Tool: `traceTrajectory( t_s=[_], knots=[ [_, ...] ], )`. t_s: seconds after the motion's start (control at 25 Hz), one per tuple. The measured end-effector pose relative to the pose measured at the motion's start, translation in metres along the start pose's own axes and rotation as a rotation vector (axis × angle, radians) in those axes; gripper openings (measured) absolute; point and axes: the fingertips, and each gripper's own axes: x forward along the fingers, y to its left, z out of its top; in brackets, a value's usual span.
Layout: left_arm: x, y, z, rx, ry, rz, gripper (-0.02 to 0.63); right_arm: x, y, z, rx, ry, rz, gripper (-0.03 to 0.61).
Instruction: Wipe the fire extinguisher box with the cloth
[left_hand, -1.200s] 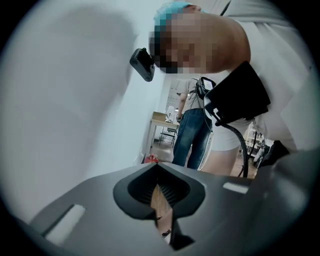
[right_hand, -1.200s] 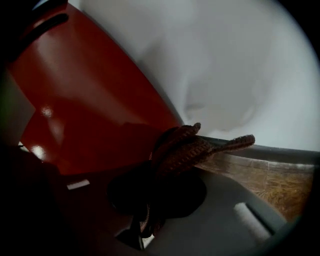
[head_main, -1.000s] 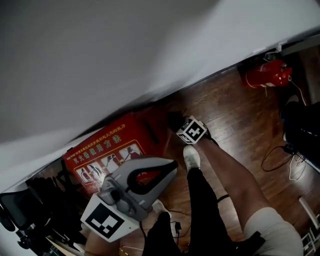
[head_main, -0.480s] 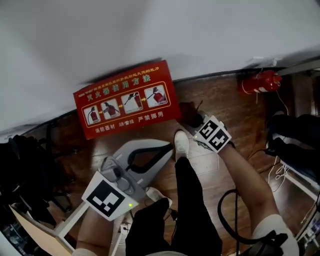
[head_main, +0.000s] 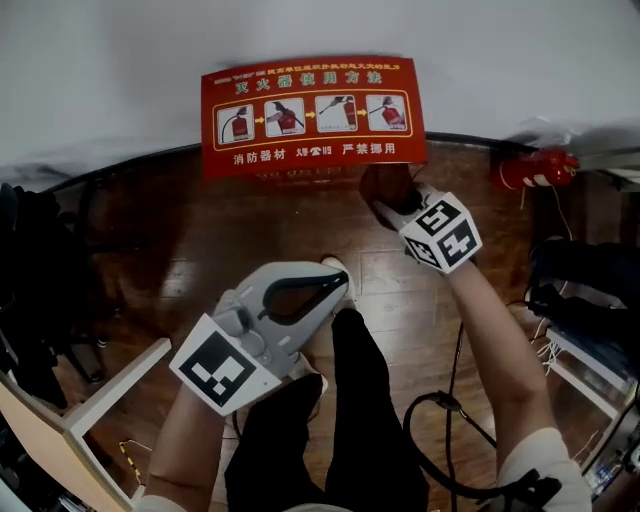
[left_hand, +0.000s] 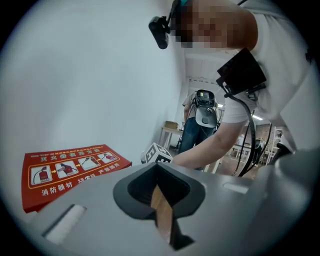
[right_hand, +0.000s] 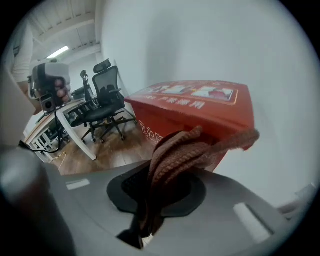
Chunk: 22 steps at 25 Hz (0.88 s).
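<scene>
The red fire extinguisher box (head_main: 312, 115) stands against the white wall, its instruction panel facing up. My right gripper (head_main: 392, 200) is at the box's lower right corner, shut on a brown knitted cloth (head_main: 383, 186) that lies close against the box's front. In the right gripper view the cloth (right_hand: 185, 150) bulges out of the jaws of the right gripper (right_hand: 150, 210), just before the box (right_hand: 200, 107). My left gripper (head_main: 340, 287) hangs back over the floor, shut and holding nothing. The left gripper view shows the box (left_hand: 70, 170) off to the left of the left gripper (left_hand: 165, 220).
A red extinguisher (head_main: 540, 168) lies on the wooden floor to the right of the box. Dark bags (head_main: 30, 270) and a white table frame (head_main: 110, 385) sit at the left, black cables (head_main: 440, 440) at the lower right. Office chairs (right_hand: 102, 112) stand further off.
The head view has swung, so the box now sits top centre and square-on. The right gripper with the cloth has closed in on the box's lower right corner. The left gripper stays low.
</scene>
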Motion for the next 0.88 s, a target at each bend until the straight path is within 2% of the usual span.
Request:
traceTrajectory(
  t_s=[0.36, 0.68, 0.88],
  knots=[
    [0.022, 0.025, -0.046, -0.035, -0.022, 0.002, 0.0, 0.083, -0.028, -0.057, 0.072, 0.097, 0.013, 0.052],
    [0.026, 0.05, -0.082, -0.08, -0.029, -0.001, 0.0, 0.168, -0.045, -0.135, 0.15, 0.247, 0.037, 0.052],
    [0.02, 0.057, -0.093, -0.077, -0.038, 0.008, 0.0, 0.186, -0.045, -0.155, 0.147, 0.286, 0.031, 0.052]
  ],
)
